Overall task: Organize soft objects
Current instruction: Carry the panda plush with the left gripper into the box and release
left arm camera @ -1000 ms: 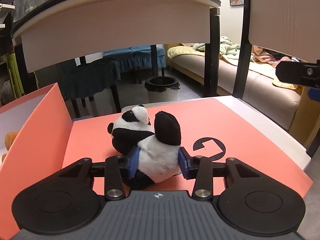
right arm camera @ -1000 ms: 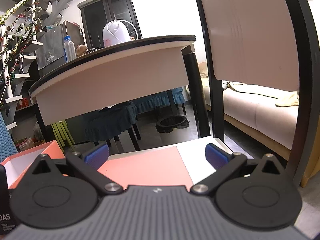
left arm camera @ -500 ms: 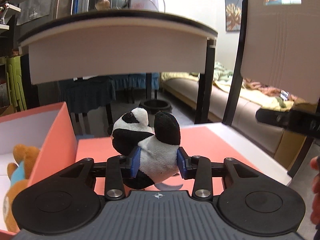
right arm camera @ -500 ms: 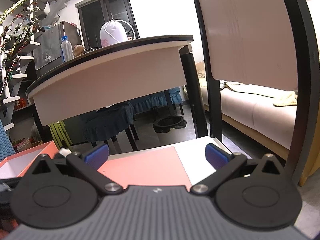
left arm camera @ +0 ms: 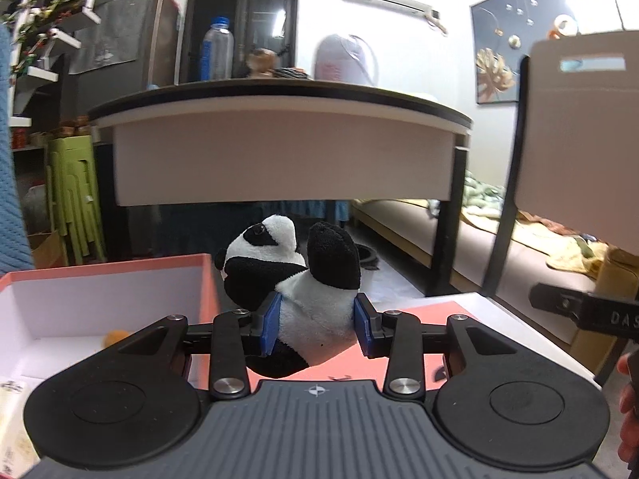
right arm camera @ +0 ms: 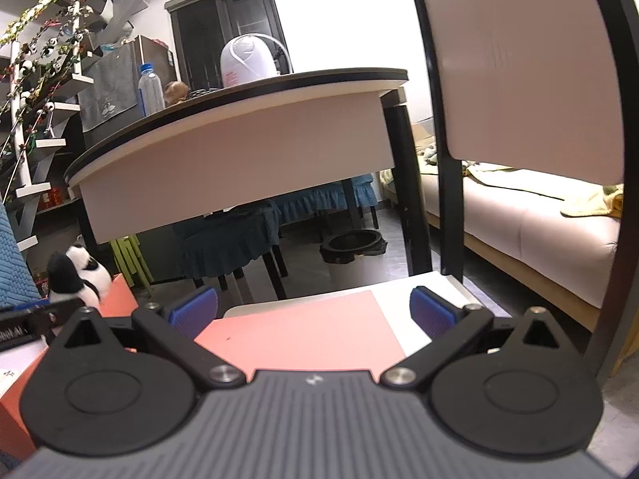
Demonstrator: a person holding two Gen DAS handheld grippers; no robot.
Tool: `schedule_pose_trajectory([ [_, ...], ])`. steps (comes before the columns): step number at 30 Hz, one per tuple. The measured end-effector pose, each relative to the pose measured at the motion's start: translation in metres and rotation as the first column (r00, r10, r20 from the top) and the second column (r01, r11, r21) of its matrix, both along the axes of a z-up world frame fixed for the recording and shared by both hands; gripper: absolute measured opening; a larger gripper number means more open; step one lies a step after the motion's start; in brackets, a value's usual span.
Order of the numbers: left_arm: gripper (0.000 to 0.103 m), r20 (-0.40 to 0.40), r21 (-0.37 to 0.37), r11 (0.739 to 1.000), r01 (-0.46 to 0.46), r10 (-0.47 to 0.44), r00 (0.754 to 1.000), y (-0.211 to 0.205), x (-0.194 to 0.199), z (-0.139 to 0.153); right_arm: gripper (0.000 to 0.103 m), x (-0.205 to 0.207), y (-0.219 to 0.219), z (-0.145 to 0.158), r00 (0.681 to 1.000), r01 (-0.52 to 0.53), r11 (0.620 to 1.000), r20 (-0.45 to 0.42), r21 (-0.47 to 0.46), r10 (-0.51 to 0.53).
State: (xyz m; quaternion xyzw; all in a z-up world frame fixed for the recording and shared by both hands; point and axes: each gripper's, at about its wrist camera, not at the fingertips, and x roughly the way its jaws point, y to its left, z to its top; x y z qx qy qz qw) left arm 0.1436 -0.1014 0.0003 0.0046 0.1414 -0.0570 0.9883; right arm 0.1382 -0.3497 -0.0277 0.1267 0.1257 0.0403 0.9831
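The left gripper (left arm camera: pixel 317 329) pinches a plush panda (left arm camera: pixel 307 295) by its white belly, both blue fingers (left arm camera: pixel 269 329) pressed into the fur, and holds it clear of the coral mat (left arm camera: pixel 415 319) on the white desk (left arm camera: pixel 491 307). At nine o'clock from the panda, just beside it, stands an open coral box (left arm camera: pixel 120 303) with white walls; something orange (left arm camera: pixel 116 336) lies on its floor. The right gripper (right arm camera: pixel 313 313) hangs over the mat with its fingers (right arm camera: pixel 433 313) spread wide and nothing between them. From the right wrist view the panda (right arm camera: pixel 80 275) shows at nine o'clock, above the box's rim (right arm camera: pixel 120 299).
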Motion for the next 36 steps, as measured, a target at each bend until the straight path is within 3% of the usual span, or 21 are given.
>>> schedule_pose_trajectory([
  [6, 0.043, 0.023, -0.021, 0.998, -0.067, 0.068, 0.997, 0.039, -0.011, 0.013, 0.103, 0.01, 0.019, 0.002, 0.999, -0.034, 0.998, -0.014, 0.047, 0.034],
  [15, 0.043, 0.032, 0.012, 0.978, -0.207, 0.206, 0.978, 0.112, -0.029, 0.022, 0.103, 0.017, 0.069, 0.001, 0.991, -0.136, 0.991, -0.014, -0.014, 0.135],
  [22, 0.043, -0.041, 0.04, 0.941, -0.336, 0.338, 0.94, 0.171, -0.023, 0.006, 0.103, 0.018, 0.1, -0.002, 0.982, -0.189, 0.98, -0.023, -0.059, 0.188],
  [26, 0.043, -0.115, 0.016, 0.924, -0.382, 0.381, 0.917, 0.199, -0.016, -0.005, 0.103, 0.019, 0.106, -0.003, 0.98, -0.198, 0.978, -0.027, -0.067, 0.197],
  [36, 0.048, -0.133, 0.022, 0.918, -0.395, 0.394, 0.909, 0.208, -0.02, -0.013, 0.103, 0.016, 0.107, -0.004, 0.98, -0.198, 0.978, -0.034, -0.066, 0.197],
])
